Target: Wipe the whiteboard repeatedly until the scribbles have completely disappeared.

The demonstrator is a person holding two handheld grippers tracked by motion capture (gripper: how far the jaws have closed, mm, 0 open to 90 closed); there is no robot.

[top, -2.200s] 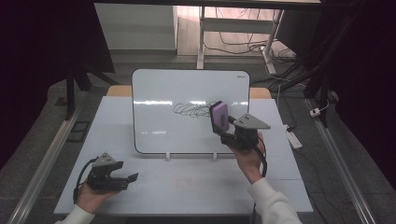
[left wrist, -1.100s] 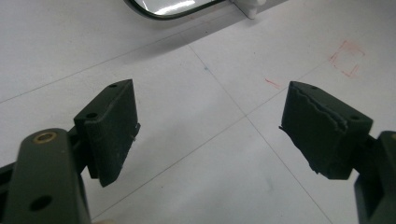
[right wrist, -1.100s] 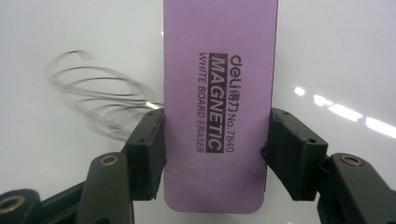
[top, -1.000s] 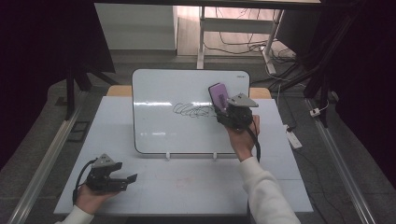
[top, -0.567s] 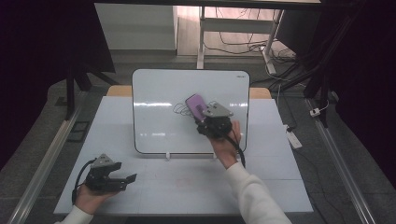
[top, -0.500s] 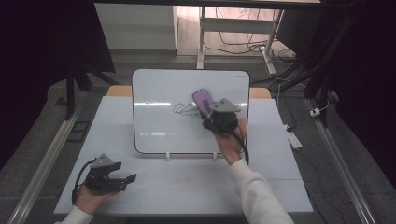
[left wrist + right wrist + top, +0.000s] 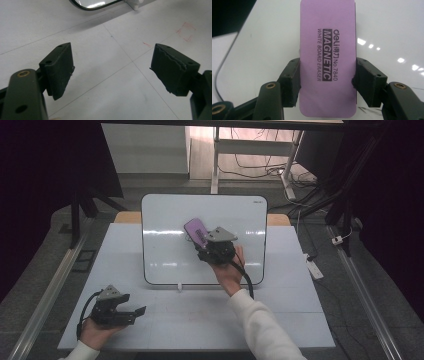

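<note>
A whiteboard [image 7: 165, 255] lies propped on the white table [image 7: 300, 285]. My right gripper [image 7: 206, 241] is shut on a purple magnetic whiteboard eraser [image 7: 195, 232] and holds it against the board's middle. In the right gripper view the eraser [image 7: 328, 50] sits clamped between both black fingers [image 7: 291, 80], its printed label facing the camera, the board surface [image 7: 387, 32] behind it. A faint trace of scribble [image 7: 368, 110] shows under the eraser's lower right. My left gripper [image 7: 135, 312] rests at the table's front left, open and empty; its view shows bare tabletop [image 7: 110, 82] between the fingers [image 7: 60, 67].
The board's front edge and a small white stand foot [image 7: 135, 3] show at the top of the left gripper view. Faint red marks [image 7: 186, 31] are on the table. A power strip [image 7: 315, 268] lies on the floor at the right. Table legs and cables stand beyond.
My right gripper has carried the eraser leftwards across the board over the scribble, with a short swing back, and the dark scribble is no longer seen. The left gripper has stayed still.
</note>
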